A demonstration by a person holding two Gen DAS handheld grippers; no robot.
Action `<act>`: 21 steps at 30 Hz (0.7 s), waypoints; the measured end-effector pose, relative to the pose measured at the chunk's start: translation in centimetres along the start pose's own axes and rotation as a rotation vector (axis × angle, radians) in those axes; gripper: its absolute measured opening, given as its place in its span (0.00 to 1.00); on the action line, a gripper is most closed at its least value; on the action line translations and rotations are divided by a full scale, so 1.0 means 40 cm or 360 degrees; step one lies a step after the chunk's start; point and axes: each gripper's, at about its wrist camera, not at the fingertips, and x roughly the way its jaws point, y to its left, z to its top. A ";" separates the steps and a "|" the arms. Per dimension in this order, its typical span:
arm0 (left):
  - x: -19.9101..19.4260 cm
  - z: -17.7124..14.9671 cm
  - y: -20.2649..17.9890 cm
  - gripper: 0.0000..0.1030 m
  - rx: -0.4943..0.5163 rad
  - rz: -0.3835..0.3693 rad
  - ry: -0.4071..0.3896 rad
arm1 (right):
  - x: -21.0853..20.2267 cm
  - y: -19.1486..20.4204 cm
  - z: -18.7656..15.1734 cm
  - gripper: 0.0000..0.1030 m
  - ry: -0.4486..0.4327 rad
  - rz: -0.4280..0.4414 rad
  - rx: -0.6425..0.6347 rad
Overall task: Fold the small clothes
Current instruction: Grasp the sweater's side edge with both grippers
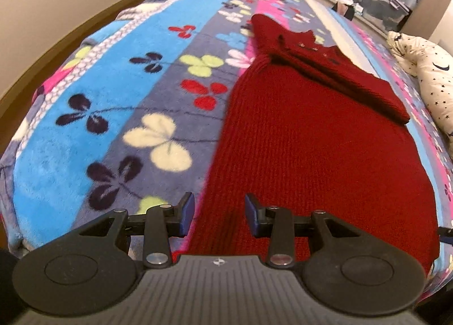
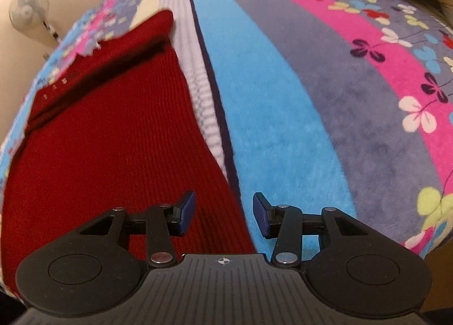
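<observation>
A red knit sweater point(image 1: 305, 149) lies flat on a bed's flowered fleece blanket point(image 1: 136, 92), sleeves apparently folded in, as the left claw point(image 1: 220, 215) and right claw point(image 2: 223, 213), both spread and empty, hover over its soft, limp near corners, the likeliest handholds.

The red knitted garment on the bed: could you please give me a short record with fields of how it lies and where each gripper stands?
garment: red knitted sweater, spread flat on the floral blanket
far part: sleeve folded across the body
left gripper: open, over the sweater's near left edge, nothing between the pads
right gripper: open, over the near right edge
beside: star-print pillow
</observation>
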 end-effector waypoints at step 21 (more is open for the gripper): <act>0.046 -0.013 -0.015 0.21 0.0061 0.0061 0.0131 | 0.025 0.017 -0.024 0.13 0.0121 0.0031 -0.0092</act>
